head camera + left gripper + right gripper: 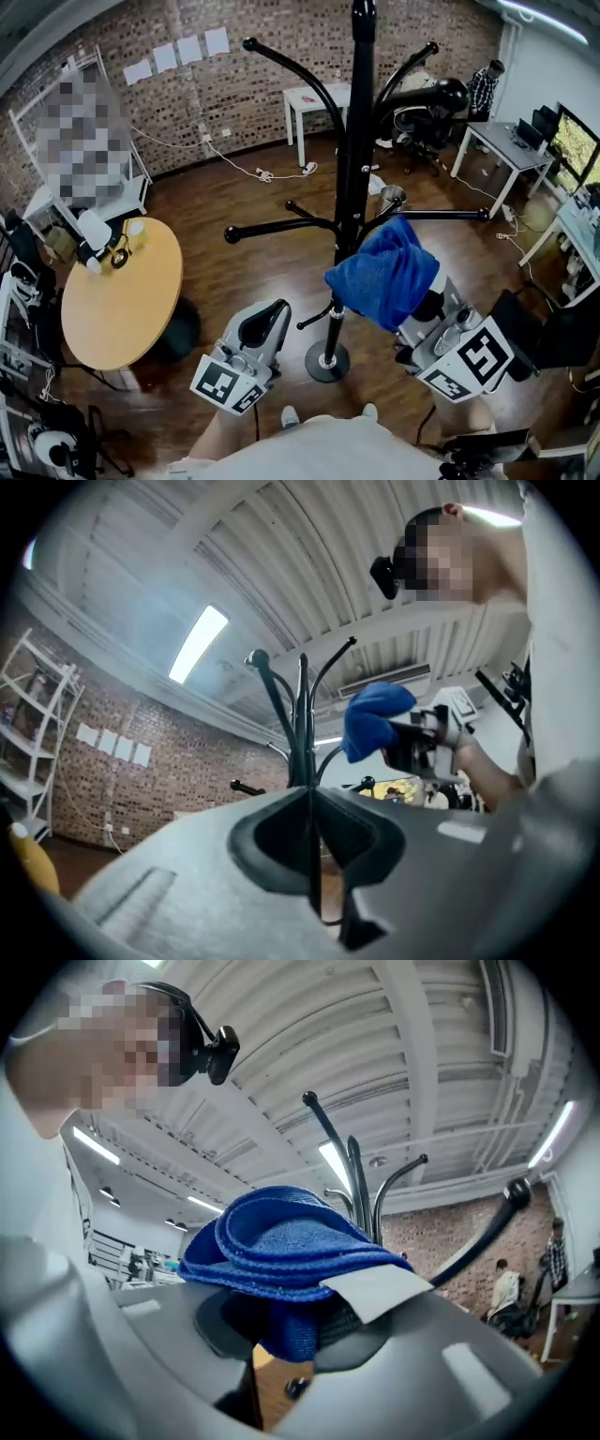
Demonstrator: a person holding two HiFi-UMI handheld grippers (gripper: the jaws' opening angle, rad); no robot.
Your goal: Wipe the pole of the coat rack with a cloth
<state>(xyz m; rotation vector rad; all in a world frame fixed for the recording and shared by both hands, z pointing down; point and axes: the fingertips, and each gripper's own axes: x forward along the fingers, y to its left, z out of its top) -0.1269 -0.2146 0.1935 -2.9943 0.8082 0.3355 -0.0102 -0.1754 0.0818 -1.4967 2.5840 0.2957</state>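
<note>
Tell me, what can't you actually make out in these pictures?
- Head view: the blue cloth covers the right gripper jaw tips and part of the pole. Whether the cloth touches the pole is unclear.
- Head view: the pole's top is cut off by the upper edge.
- Head view: the papers on the brick wall are too small to read.
- Left gripper view: the left gripper body hides the rack's base.

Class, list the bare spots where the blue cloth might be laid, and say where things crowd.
Bare: the round table, near half, and the floor between it and the coat rack base. Crowded: that table's far edge, with small items, and the desks at right.
</note>
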